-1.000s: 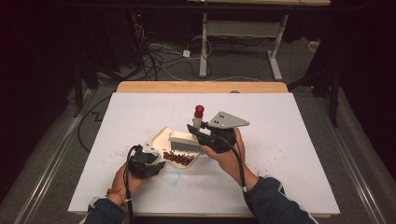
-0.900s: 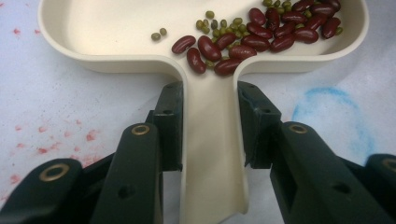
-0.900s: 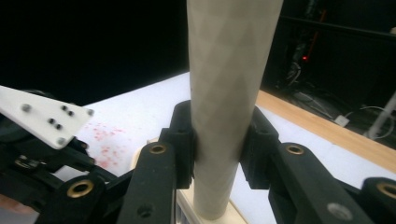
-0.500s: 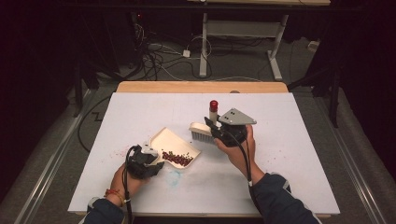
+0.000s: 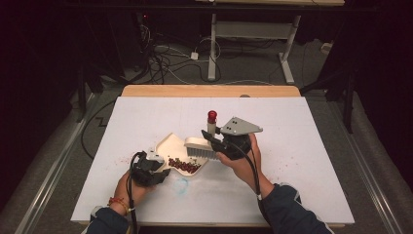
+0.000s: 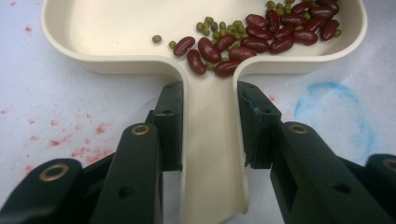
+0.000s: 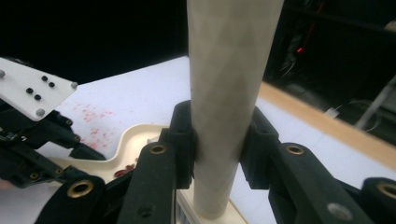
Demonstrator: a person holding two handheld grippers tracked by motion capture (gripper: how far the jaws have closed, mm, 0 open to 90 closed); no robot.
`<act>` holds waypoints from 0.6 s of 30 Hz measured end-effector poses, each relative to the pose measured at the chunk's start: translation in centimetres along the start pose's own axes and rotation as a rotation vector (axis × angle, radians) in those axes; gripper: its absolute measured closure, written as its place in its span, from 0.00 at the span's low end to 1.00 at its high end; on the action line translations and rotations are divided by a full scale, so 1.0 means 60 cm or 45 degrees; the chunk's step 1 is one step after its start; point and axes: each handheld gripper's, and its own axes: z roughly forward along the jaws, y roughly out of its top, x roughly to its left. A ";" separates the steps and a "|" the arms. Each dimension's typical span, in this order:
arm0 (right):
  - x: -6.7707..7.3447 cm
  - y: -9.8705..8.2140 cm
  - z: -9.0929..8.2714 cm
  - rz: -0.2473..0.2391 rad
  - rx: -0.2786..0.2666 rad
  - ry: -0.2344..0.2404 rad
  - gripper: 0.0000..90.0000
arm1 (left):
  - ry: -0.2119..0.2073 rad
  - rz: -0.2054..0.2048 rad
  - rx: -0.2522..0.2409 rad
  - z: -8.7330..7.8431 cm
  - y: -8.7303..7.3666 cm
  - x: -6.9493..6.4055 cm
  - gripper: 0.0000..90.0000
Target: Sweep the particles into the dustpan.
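A cream dustpan [image 5: 171, 145] lies on the white table, with dark red beans and small green ones [image 5: 185, 166] heaped near its handle. My left gripper [image 5: 147, 169] is shut on that handle [image 6: 211, 154], a jaw on each side; the beans [image 6: 254, 35] lie just ahead. My right gripper [image 5: 229, 145] is shut on a brush's pale handle [image 7: 229, 93], which stands upright with a red tip [image 5: 212, 116]. The brush head [image 5: 199, 148] sits at the pan's right edge, bristles down. The right gripper view also takes in the dustpan [image 7: 140, 135] and the left gripper [image 7: 32, 135].
A blue smudged ring [image 5: 181, 185] marks the table just in front of the pan. Faint red stains [image 6: 88, 140] lie left of the handle. A few stray bits [image 5: 282, 168] lie to the right of my right hand. A wooden strip [image 5: 209, 90] runs along the far edge.
The brush lifted off the pan toward the far right, then came back to the pan's right edge. The left gripper and the dustpan kept still.
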 end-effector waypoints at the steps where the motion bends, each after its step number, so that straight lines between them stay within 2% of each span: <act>1: 0.001 0.002 -0.004 -0.008 -0.009 -0.013 0.78 | -0.002 -0.002 -0.001 0.000 0.000 0.000 0.70; 4: -0.005 0.004 -0.007 0.007 -0.022 -0.021 0.78 | -0.005 -0.004 0.000 -0.001 0.000 0.001 0.70; 7: -0.013 -0.003 -0.004 0.004 -0.023 -0.086 0.78 | -0.008 -0.015 -0.005 0.000 0.000 0.000 0.70; 11: -0.021 -0.025 0.015 -0.026 -0.038 -0.191 0.78 | -0.012 -0.038 -0.013 0.002 0.000 -0.001 0.70; 12: -0.020 -0.031 0.021 -0.029 -0.030 -0.201 0.78 | -0.011 -0.049 -0.017 0.003 0.000 -0.003 0.70; 15: -0.005 -0.037 0.031 -0.053 -0.029 -0.190 0.78 | 0.022 -0.068 -0.019 0.005 0.003 -0.013 0.70; 16: 0.009 -0.034 0.031 -0.072 -0.021 -0.167 0.78 | 0.035 -0.077 -0.023 0.005 0.005 -0.015 0.70; 18: 0.017 -0.034 0.031 -0.064 -0.019 -0.152 0.78 | 0.054 -0.105 -0.036 0.006 0.007 -0.021 0.70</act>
